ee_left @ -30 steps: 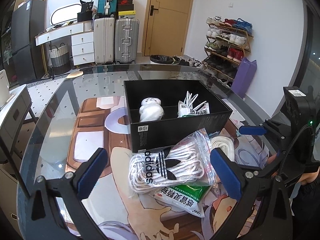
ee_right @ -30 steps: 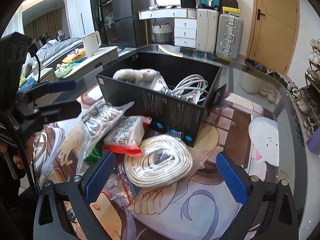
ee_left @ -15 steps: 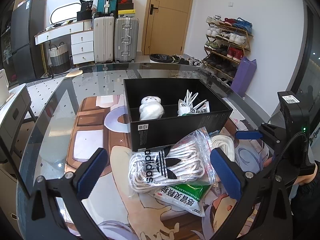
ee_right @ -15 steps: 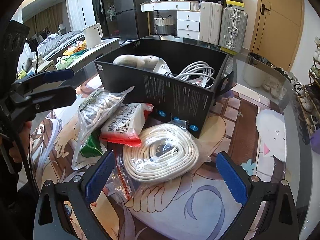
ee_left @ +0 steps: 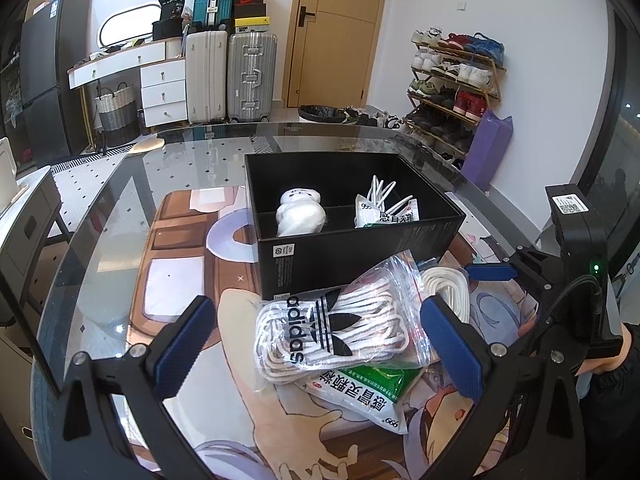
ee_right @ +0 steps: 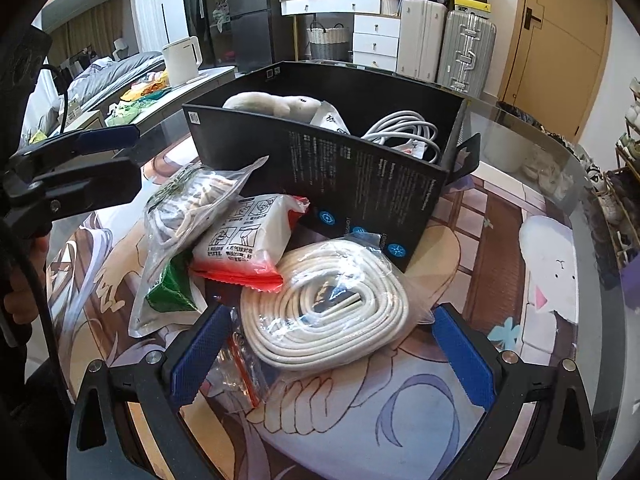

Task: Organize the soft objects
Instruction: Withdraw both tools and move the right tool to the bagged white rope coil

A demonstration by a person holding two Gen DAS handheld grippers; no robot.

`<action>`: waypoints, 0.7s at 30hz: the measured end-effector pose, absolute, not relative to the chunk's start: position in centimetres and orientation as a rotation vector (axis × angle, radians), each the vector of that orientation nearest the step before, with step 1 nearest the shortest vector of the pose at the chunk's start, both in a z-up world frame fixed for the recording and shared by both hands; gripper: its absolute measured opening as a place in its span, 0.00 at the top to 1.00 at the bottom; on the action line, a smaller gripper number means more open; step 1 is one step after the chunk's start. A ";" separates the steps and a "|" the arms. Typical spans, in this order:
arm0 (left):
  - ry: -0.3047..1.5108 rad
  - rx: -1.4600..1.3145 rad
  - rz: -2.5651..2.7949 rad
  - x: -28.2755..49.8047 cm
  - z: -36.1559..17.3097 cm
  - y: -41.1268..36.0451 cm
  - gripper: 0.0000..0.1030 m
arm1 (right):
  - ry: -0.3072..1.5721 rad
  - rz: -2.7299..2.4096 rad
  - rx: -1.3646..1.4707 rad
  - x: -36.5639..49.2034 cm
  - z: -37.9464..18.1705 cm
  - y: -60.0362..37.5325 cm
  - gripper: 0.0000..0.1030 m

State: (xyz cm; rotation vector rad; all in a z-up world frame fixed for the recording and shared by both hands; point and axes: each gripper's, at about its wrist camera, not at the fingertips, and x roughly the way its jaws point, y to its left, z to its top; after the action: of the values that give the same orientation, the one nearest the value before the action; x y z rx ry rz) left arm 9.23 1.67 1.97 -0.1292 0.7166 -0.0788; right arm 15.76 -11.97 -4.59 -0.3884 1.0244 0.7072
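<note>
The left gripper (ee_left: 320, 340) is wide open and holds nothing. It hangs over a clear bag of white Adidas laces (ee_left: 334, 330), which lies on a green and white packet (ee_left: 362, 394).

The right gripper (ee_right: 332, 350) is wide open too, with a bagged coil of white rope (ee_right: 326, 314) between its blue fingers (ee_right: 202, 354). Whether they touch the bag is hard to tell.

A red and white packet (ee_right: 248, 242) leans on the rope, just in front of the black box (ee_left: 352, 258). Inside the box, a white plush toy (ee_left: 300, 214) sits in the left part. A packet and white cords (ee_left: 386, 210) sit in the right part. Everything rests on a glass table (ee_left: 116, 216) with a cartoon mat (ee_right: 472, 412).
</note>
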 end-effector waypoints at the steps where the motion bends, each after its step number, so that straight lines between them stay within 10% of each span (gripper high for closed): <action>1: 0.717 -0.128 -0.079 9.3 2.0 1.6 0.00 | 1.027 0.706 -0.386 15.8 -4.6 -12.0 0.01; 21: 0.726 -0.124 -0.085 9.4 1.8 1.5 0.00 | 1.054 0.658 -0.373 17.5 -5.1 -14.1 0.01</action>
State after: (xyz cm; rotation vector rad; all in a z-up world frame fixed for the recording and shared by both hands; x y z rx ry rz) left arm 9.42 1.53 1.76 -0.1244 0.7257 -0.0850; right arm 17.46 -14.13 -5.10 -0.3726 1.0544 0.6575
